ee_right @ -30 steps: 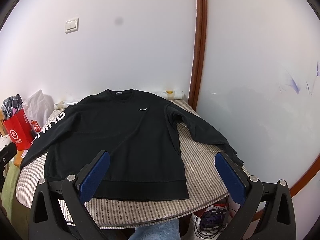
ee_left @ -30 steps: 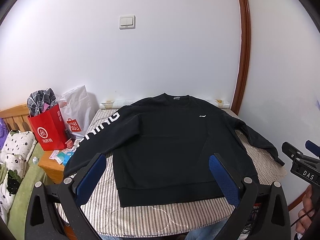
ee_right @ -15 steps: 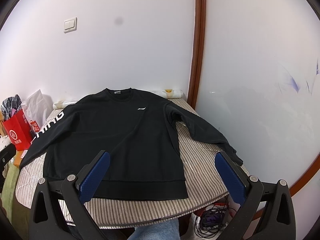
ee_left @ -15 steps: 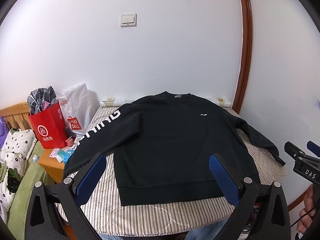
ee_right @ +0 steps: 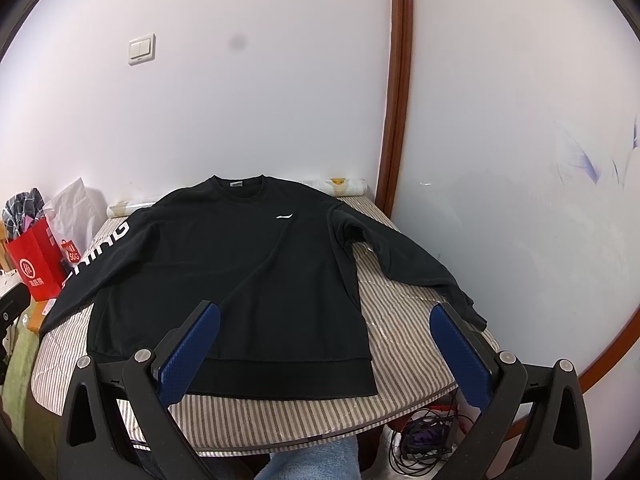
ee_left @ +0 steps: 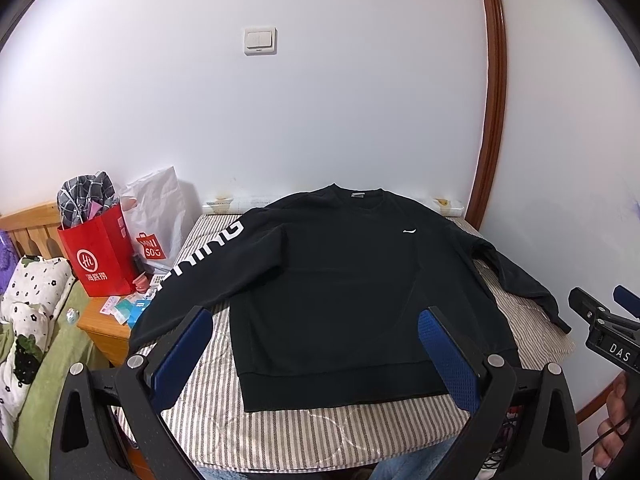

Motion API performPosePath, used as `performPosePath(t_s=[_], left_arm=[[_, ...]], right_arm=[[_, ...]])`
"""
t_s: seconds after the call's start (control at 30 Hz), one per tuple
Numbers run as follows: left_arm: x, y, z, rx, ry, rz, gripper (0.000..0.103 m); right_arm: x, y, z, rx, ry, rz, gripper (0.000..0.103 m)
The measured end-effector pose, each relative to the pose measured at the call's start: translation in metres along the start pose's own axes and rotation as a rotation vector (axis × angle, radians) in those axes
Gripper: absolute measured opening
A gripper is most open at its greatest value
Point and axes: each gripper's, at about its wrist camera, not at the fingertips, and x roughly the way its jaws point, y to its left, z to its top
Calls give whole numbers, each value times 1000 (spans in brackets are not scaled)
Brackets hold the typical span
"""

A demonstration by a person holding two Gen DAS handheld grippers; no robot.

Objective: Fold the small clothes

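Nearest to me, my left gripper [ee_left: 316, 354] hangs above the near edge of the table, its two blue-padded fingers [ee_left: 182, 354] spread wide with nothing between them. My right gripper [ee_right: 324, 354] sits the same way in its own view, blue pads [ee_right: 460, 356] wide apart and empty, held over the near right part of the table. In the left wrist view I also catch the right tool's black body at the far right, with a hand [ee_left: 614, 424] wrapped around its handle below.

Just beyond the fingertips lies the round table covered in a brown-and-white striped cloth [ee_right: 404, 344]. Spread flat on it, front up, is the black long-sleeved sweatshirt [ee_left: 344, 280], hem toward me and collar toward the wall. It has a small white logo on the chest, and white lettering runs down the sleeve on my left. That sleeve slants off the table's left edge; the other sleeve stretches to the right and its cuff droops over the rim. Neither gripper touches the fabric.

Under the table on the right I see a tangle of dark cables [ee_right: 420, 436] on the floor.

Further left stands a red paper shopping bag [ee_left: 98, 254] stuffed with checked grey cloth, and a white plastic bag [ee_left: 158, 208] beside it. Behind everything, a white wall switch [ee_left: 260, 40] sits on the white wall, with a brown wooden door frame [ee_right: 400, 80] to the right.
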Motion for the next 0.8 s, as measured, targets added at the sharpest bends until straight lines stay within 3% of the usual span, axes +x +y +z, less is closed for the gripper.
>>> performPosePath(t_s=[0.5,0.8], left_arm=[[7,2,1,-12,5,-20,103],[46,17,2,-69,31,-91,103]], right_arm=[[3,1,-1,-4,-2,-1,103],[28,9,3,-30,1,8,103]])
